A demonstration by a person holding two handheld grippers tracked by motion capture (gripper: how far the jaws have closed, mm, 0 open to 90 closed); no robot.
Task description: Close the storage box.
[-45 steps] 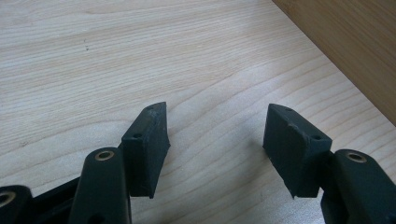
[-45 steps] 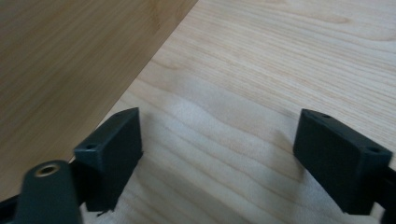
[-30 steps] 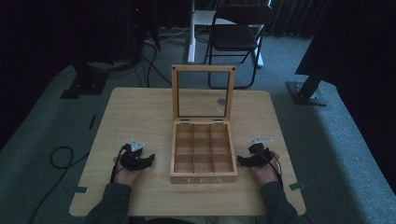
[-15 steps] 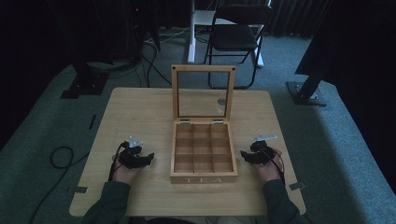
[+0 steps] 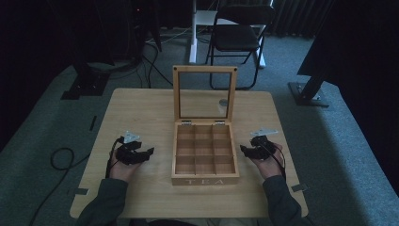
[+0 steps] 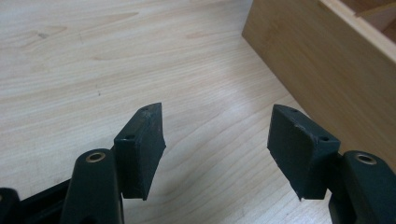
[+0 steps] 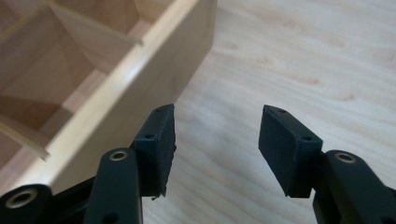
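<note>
A wooden tea box (image 5: 205,176) marked TEA stands at the table's front middle, its glass-paned lid (image 5: 204,96) propped upright. Its several compartments look empty. My left gripper (image 5: 147,153) rests on the table left of the box, jaws open and holding nothing. In the left gripper view its jaws (image 6: 215,140) hover over bare wood with the box's side wall (image 6: 322,65) at the upper right. My right gripper (image 5: 244,149) lies right of the box, open as well. In the right gripper view its jaws (image 7: 217,140) are just beside the box's wall (image 7: 140,79).
The light wooden table (image 5: 141,113) has free room behind and to both sides of the box. A small round object (image 5: 223,102) lies behind the lid. A folding chair (image 5: 240,37) and stand bases (image 5: 308,94) are on the carpet beyond the table.
Both hands have shifted slightly toward the table's front edge; the right gripper moved a little nearer me. The box and lid have not moved.
</note>
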